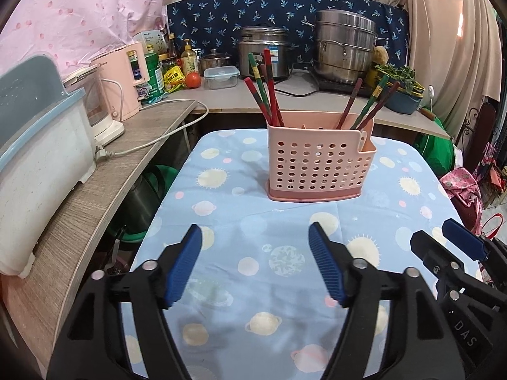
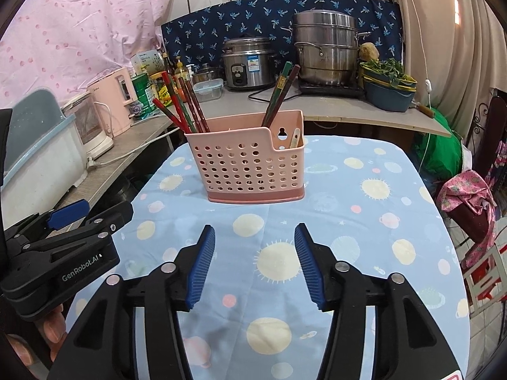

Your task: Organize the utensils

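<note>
Cluttered kitchen counter running along the back, carrying a rice cooker (image 1: 264,52) and a stacked steel steamer pot (image 1: 343,47) against a navy patterned cloth. Up front, sitting on a table under a pale blue tablecloth (image 1: 221,190) dotted with suns and planets: the pink perforated utensil holder (image 1: 317,164), standing upright near the far middle. Leaning out of its left end, a bunch of red and green chopsticks (image 1: 264,91); leaning out of the right end, a second bunch (image 1: 369,104) (a pale utensil handle (image 2: 294,137) also poking up in the notched right compartment, seen from the right wrist). Hovering over the near cloth, well short of the holder: left gripper (image 1: 255,266), jaws spread wide, gripping nothing. Right gripper (image 2: 255,266) hanging just beside it, jaws likewise parted and gripping nothing, only cloth showing between the blue pads (image 2: 202,266).
</note>
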A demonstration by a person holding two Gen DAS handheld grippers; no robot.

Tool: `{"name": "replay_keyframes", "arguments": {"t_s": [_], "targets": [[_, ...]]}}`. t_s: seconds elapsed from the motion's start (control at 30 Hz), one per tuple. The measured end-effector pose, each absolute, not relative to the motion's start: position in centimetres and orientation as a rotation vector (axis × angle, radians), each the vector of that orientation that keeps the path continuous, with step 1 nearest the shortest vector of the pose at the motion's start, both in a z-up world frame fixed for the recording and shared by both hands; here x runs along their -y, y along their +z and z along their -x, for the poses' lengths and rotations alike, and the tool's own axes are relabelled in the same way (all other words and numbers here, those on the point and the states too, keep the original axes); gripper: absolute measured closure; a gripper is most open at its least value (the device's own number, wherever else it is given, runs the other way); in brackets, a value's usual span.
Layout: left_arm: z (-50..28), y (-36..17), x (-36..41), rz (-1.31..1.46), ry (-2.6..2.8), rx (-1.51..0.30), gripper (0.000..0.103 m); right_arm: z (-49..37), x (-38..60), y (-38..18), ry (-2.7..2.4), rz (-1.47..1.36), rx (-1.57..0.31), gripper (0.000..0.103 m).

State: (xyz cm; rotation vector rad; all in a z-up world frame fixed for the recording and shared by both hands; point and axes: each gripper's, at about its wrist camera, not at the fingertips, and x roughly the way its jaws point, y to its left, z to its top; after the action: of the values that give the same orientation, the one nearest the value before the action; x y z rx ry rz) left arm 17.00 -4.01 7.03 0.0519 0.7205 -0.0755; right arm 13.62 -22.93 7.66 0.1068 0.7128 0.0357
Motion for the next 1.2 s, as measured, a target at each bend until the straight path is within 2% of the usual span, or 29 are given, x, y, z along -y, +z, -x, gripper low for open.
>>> {"name": "replay_keyframes", "arguments": {"t_s": [0.13,0.27,0.43,0.5,0.57,1.2], "targets": [[-17.0,6.8,4.0,-0.055,-0.063,-0.725,0.023,-13.6,23.1,7.5,0.025,-0.107,-0.71,0.037],[-16.9,6.5,3.9,-0.059,-0.041,-0.723,0.015,-13.7,23.5,7.3,0.025,-0.132,-0.717,0.019],[-17.1,6.1,3.7,-0.06,-0.022,-0.738,0.01,-13.8,23.9,7.0,0.011,-0.14,-0.72,0.018],[-17.2,5.9,3.6,-0.054,-0.013,-0.746,0.009,-13.9,24.0,6.8,0.013,-0.145,-0.727,0.015],[-17.3,5.7,3.5,-0.055,-0.01,-0.752,0.009,-13.9,24.0,6.6,0.011,-0.141,-0.731,0.006],[-17.2,5.0,3.6,-0.053,-0.003,-0.782,0.007,-13.8,23.6,6.0,-0.006,-0.116,-0.743,0.006]]}}
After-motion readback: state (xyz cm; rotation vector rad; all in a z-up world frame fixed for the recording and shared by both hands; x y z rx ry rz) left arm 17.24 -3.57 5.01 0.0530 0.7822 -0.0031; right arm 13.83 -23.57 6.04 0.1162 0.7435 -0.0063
